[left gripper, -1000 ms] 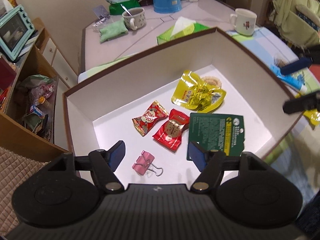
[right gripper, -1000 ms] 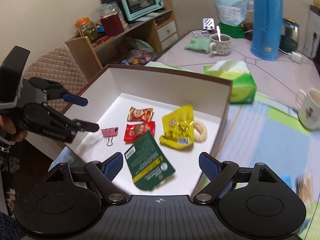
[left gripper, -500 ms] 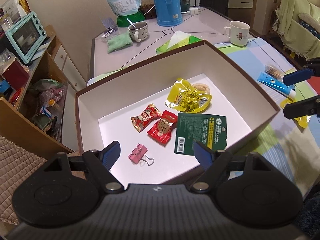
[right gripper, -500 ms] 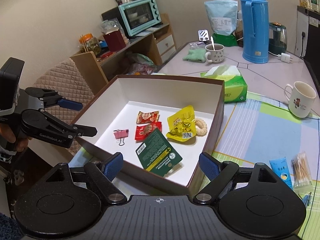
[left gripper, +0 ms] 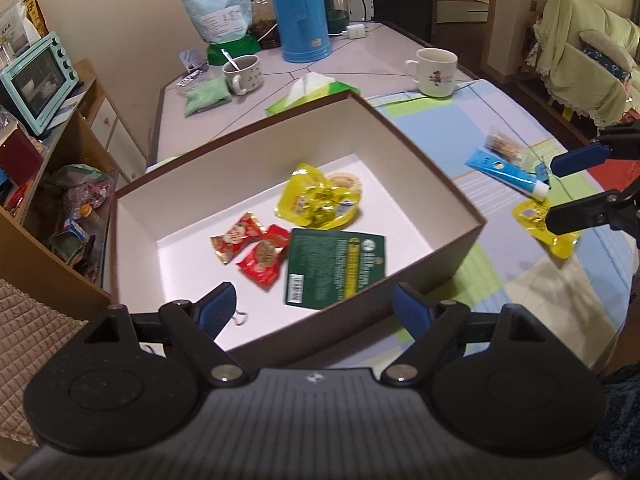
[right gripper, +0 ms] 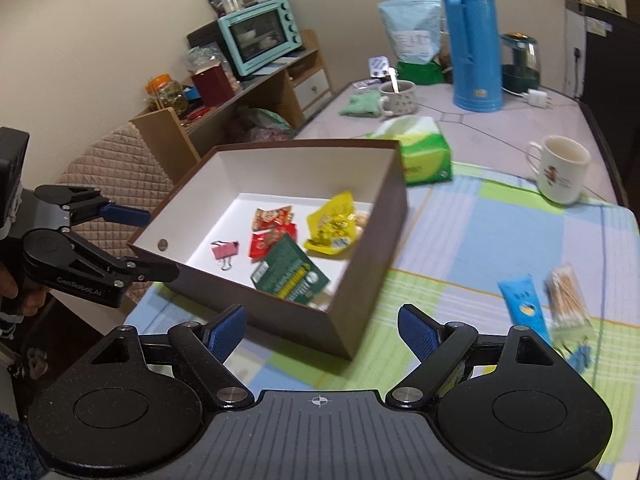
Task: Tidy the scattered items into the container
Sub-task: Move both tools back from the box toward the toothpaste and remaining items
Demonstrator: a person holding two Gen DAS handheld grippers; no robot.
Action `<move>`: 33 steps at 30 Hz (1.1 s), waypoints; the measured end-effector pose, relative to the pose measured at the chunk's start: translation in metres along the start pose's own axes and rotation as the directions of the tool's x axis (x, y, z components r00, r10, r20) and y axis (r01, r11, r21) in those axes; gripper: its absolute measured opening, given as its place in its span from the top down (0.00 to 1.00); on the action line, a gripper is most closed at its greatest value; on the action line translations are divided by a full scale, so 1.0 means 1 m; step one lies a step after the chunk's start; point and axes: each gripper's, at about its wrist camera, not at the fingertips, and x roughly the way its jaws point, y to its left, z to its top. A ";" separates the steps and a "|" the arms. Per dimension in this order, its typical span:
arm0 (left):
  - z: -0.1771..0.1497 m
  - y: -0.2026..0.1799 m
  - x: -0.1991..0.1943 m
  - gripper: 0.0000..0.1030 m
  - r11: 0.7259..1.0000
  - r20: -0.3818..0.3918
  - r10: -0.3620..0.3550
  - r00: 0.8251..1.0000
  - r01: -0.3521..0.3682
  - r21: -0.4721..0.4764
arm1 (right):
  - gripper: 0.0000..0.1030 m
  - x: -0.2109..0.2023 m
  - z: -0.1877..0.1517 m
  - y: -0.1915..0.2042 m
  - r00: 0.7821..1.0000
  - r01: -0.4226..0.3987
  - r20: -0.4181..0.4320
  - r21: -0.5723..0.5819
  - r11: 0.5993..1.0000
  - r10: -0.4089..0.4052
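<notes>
The right claw [right gripper: 320,330] hangs with its blue-padded fingers spread wide and nothing between them, above the near corner of the brown cardboard box with the white inside [right gripper: 372,236]; the left claw [left gripper: 310,308] is likewise spread and empty over the box's near wall.

Still out on the checked cloth of the counter [right gripper: 480,240], to the right of the box, lie a slim blue tube with a white cap [left gripper: 506,171], a clear packet of cotton swabs [right gripper: 568,296], a crinkled yellow foil sachet [left gripper: 548,228] and a small blue clip [right gripper: 580,358]. These are flat, slippery things lying close together, so a grab at the tube could nudge the swab packet or pinch two at once, and the foil may slide out of a shallow grip. The box wall is tall; anything carried low could catch its rim and push the box along the cloth.

Inside the box already rest a green printed sachet [left gripper: 336,266], two red sweet wrappers [left gripper: 252,248], a yellow foil pouch [left gripper: 318,204] over a pale ring biscuit, and a pink binder clip [right gripper: 225,251]. Part of the tidying remains.
</notes>
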 end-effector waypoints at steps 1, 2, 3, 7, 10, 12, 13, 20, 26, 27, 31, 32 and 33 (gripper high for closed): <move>0.001 -0.005 0.000 0.19 1.000 0.000 -0.005 1.000 0.005 -0.002 | 0.17 -0.004 -0.002 -0.005 1.000 0.005 0.000 0.007 1.000 -0.005; 0.002 -0.010 0.000 0.19 1.000 -0.001 -0.011 1.000 0.011 -0.003 | 0.17 -0.007 -0.004 -0.010 1.000 0.010 -0.001 0.015 1.000 -0.010; 0.003 -0.015 0.001 0.19 1.000 -0.001 -0.017 1.000 0.017 -0.003 | 0.17 -0.011 -0.005 -0.015 1.000 0.016 -0.001 0.023 1.000 -0.016; 0.007 -0.035 0.002 0.19 0.999 -0.003 -0.044 0.999 0.044 -0.005 | 0.17 -0.026 -0.015 -0.036 0.999 0.035 -0.018 0.054 0.998 -0.034; 0.011 -0.051 0.003 0.19 0.998 -0.005 -0.063 0.998 0.063 0.003 | 0.17 -0.036 -0.026 -0.054 0.998 0.056 -0.047 0.080 0.995 -0.052; 0.013 -0.063 0.003 0.19 0.997 -0.005 -0.077 0.997 0.077 0.011 | 0.17 -0.042 -0.033 -0.067 0.996 0.070 -0.066 0.096 0.993 -0.064; 0.014 -0.069 0.004 0.19 0.996 -0.004 -0.086 0.996 0.086 0.015 | 0.17 -0.046 -0.037 -0.073 0.995 0.077 -0.075 0.104 0.992 -0.070; 0.019 -0.114 0.019 0.19 0.988 -0.035 -0.150 0.988 0.151 0.030 | 0.17 -0.070 -0.062 -0.119 0.984 0.136 -0.135 0.174 0.975 -0.114; 0.024 -0.159 0.039 0.19 0.979 -0.074 -0.199 0.977 0.202 0.037 | 0.17 -0.087 -0.071 -0.150 0.979 0.164 -0.157 0.200 0.966 -0.133; 0.024 -0.166 0.043 0.19 0.977 -0.081 -0.206 0.975 0.209 0.036 | 0.17 -0.089 -0.072 -0.154 0.978 0.165 -0.159 0.201 0.966 -0.134; 0.028 -0.193 0.060 0.19 0.976 -0.106 -0.214 0.971 0.218 0.023 | 0.17 -0.095 -0.077 -0.172 0.976 0.171 -0.169 0.207 0.963 -0.137; 0.029 -0.199 0.065 0.19 0.976 -0.113 -0.214 0.970 0.217 0.017 | 0.17 -0.096 -0.078 -0.177 0.975 0.174 -0.173 0.208 0.962 -0.139; 0.030 -0.204 0.069 0.19 0.976 -0.119 -0.214 0.970 0.217 0.010 | 0.17 -0.098 -0.079 -0.182 0.974 0.177 -0.176 0.209 0.962 -0.141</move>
